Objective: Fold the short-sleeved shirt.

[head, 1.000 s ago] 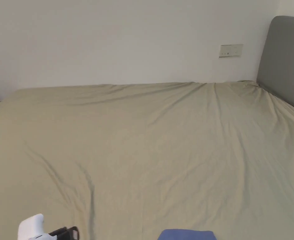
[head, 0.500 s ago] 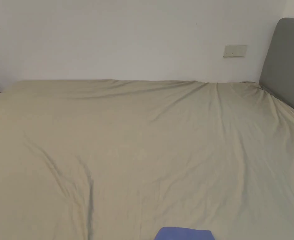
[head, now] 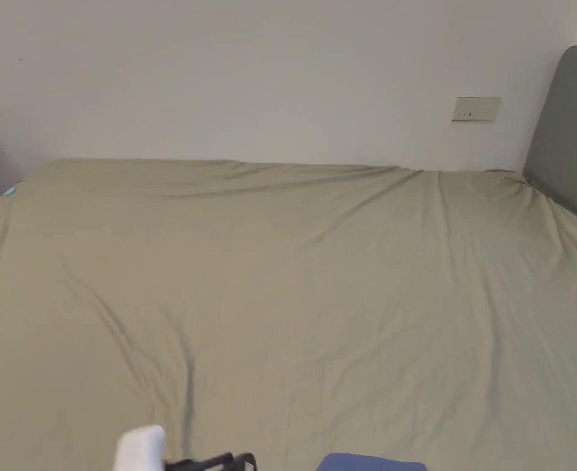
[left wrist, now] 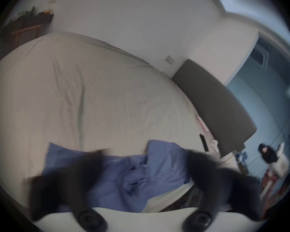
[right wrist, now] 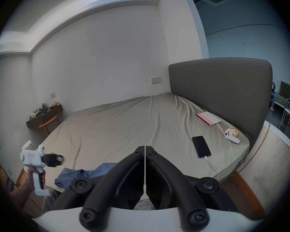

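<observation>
**Blue shirt crumpled at the near edge of the bed**

The short-sleeved shirt [left wrist: 132, 173] is blue and lies rumpled, not flat, on the olive-beige bed sheet [head: 317, 282] at the bed's near edge, roughly midway along it. From my head view just its top rim peeks up at the bottom of the frame.

My left gripper [left wrist: 146, 165] hangs above the shirt with its two black jaws spread wide apart and nothing between them; they are blurred. In the right gripper view I see my left hand [right wrist: 33, 177] holding that gripper's white handle off the near left part of the bed, beside the shirt.

My right gripper [right wrist: 145, 152] has its jaws pressed together at the tips, holding nothing, just above the shirt at the near edge.

Toward the near right corner of the bed lie a black phone [right wrist: 201, 146] with a white cable [right wrist: 213, 167], a white controller [right wrist: 231, 136], and a pink booklet [right wrist: 208, 118], all by the grey headboard [right wrist: 221, 91].
</observation>
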